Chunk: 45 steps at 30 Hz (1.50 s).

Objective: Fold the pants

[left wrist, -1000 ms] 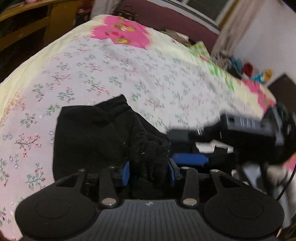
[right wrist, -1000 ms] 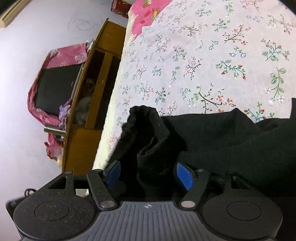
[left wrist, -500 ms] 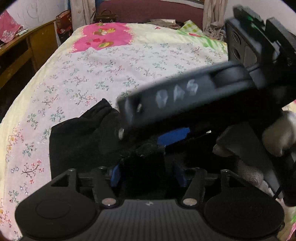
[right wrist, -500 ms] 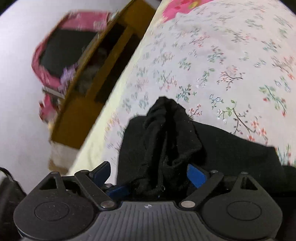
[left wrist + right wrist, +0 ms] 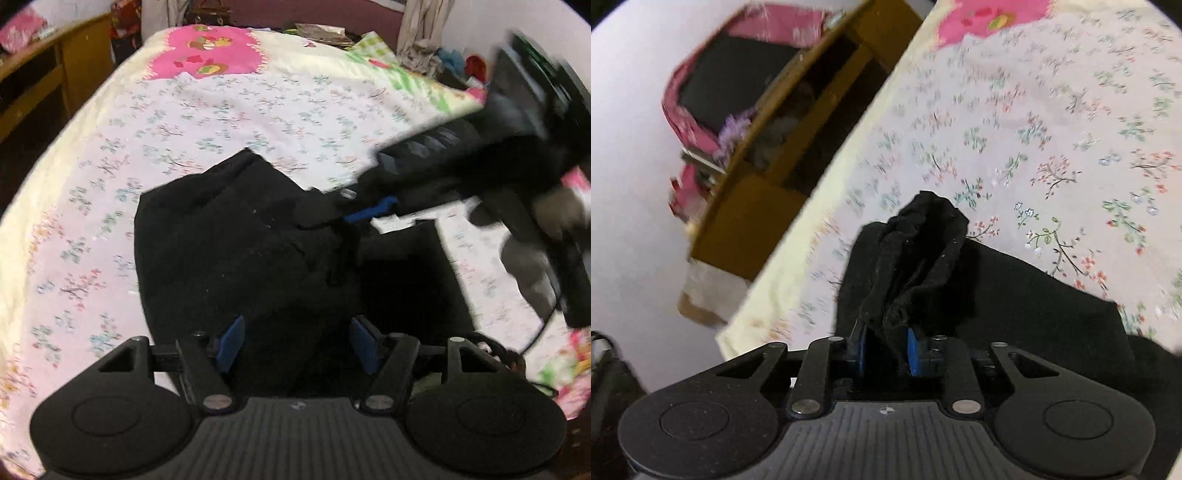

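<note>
Black pants (image 5: 229, 243) lie bunched on a floral bedsheet (image 5: 221, 110). My left gripper (image 5: 295, 343) has its jaws apart around the near edge of the cloth, open. My right gripper (image 5: 884, 350) is shut on a raised fold of the pants (image 5: 919, 251), which stands up between its blue pads (image 5: 913, 352). In the left wrist view the right gripper (image 5: 369, 212) comes in blurred from the right, over the pants, with the hand holding it behind.
A wooden cabinet (image 5: 783, 155) stands beside the bed's left edge. A pink patch (image 5: 210, 51) marks the sheet's far end. Clothes and clutter (image 5: 443, 55) are piled at the far right corner. The bed edge (image 5: 798, 236) runs close to the pants.
My right gripper has closed on the pants fold. My left gripper's jaws have widened from their grip on the cloth. The right gripper has moved right across the left view.
</note>
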{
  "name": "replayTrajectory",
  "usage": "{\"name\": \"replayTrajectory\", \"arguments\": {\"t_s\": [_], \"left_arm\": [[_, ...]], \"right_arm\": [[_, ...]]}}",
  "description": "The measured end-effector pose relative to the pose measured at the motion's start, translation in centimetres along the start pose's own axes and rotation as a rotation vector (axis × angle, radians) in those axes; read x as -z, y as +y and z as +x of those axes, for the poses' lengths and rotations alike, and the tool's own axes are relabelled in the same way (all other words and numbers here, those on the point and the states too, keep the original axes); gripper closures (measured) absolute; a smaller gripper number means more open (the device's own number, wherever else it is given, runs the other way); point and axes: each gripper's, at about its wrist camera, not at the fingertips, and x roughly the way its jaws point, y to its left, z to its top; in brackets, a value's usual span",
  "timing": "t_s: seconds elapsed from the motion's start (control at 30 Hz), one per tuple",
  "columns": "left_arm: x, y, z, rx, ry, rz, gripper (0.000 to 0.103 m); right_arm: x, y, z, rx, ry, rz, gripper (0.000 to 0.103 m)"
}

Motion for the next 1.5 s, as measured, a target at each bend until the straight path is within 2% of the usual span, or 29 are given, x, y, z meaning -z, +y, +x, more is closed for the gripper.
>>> {"name": "replayTrajectory", "arguments": {"t_s": [0.13,0.23,0.27,0.37,0.43,0.5,0.53,0.57,0.6,0.63,0.7,0.8,0.87,0.9,1.0,1.13,1.23,1.33,1.4,1.5], "left_arm": [[-0.1,-1.0,0.1,0.052,0.022,0.029,0.028],[0.1,-2.7,0.6,0.061,0.036,0.097,0.028],[0.4,-3.1,0.7,0.074,0.039,0.106,0.028],[0.2,-3.8,1.6,0.119,0.06,0.083,0.028],[0.4,-4.2,1.8,0.11,0.063,0.078,0.028],[0.5,-4.6,1.7,0.103,0.078,0.078,0.028],[0.7,-4.5,1.5,0.101,0.085,0.079,0.028],[0.2,-4.1,2.1,0.099,0.091,0.082,0.028],[0.1,-4.0,2.1,0.095,0.093,0.089,0.028],[-0.1,-3.8,2.3,0.09,0.093,0.094,0.028],[0.0,-3.4,2.3,0.082,0.091,0.092,0.028],[0.2,-2.7,2.8,0.094,0.096,0.053,0.028],[0.3,-2.6,3.3,0.095,0.102,0.045,0.028],[0.3,-2.6,3.1,0.095,0.1,0.046,0.028],[0.4,-2.5,2.6,0.104,0.084,0.046,0.028],[0.6,-1.9,2.9,0.121,0.094,0.012,0.028],[0.5,-2.0,2.7,0.116,0.086,0.014,0.028],[0.6,-1.9,2.5,0.111,0.079,0.021,0.028],[0.6,-1.7,2.5,0.103,0.081,0.014,0.028],[0.8,-1.3,2.5,0.105,0.084,0.004,0.028]], "right_arm": [[2.1,-0.6,-2.8,0.037,-0.031,0.042,0.094],[3.4,-2.2,-4.6,0.081,-0.053,0.101,0.103],[3.8,-2.8,-5.4,0.09,-0.068,0.123,0.103],[4.4,-4.0,-7.1,0.117,-0.088,0.162,0.103],[4.5,-4.8,-6.8,0.103,-0.077,0.189,0.103],[4.2,-5.0,-6.0,0.068,-0.072,0.208,0.098],[3.9,-5.0,-5.3,0.046,-0.065,0.197,0.091],[3.7,-4.9,-4.6,0.047,-0.06,0.19,0.077],[3.5,-4.9,-4.0,0.046,-0.062,0.186,0.069],[3.4,-5.1,-3.4,0.028,-0.059,0.194,0.064],[3.4,-5.3,-2.3,-0.018,-0.031,0.224,0.064],[3.4,-4.5,-1.2,-0.013,0.005,0.189,0.058],[3.1,-3.6,-0.3,-0.016,0.025,0.155,0.039],[2.9,-3.2,0.0,-0.015,0.034,0.129,0.036],[2.5,-1.9,-0.4,0.026,0.065,0.031,0.034],[1.9,-1.6,-1.3,0.065,0.034,-0.036,0.032],[1.6,-0.8,0.4,0.176,0.031,-0.171,0.032],[1.8,-2.2,1.4,0.186,0.037,-0.117,0.031],[1.9,-2.3,1.0,0.205,0.017,-0.11,0.035],[2.2,-2.6,0.0,0.214,0.022,-0.086,0.029]]}}
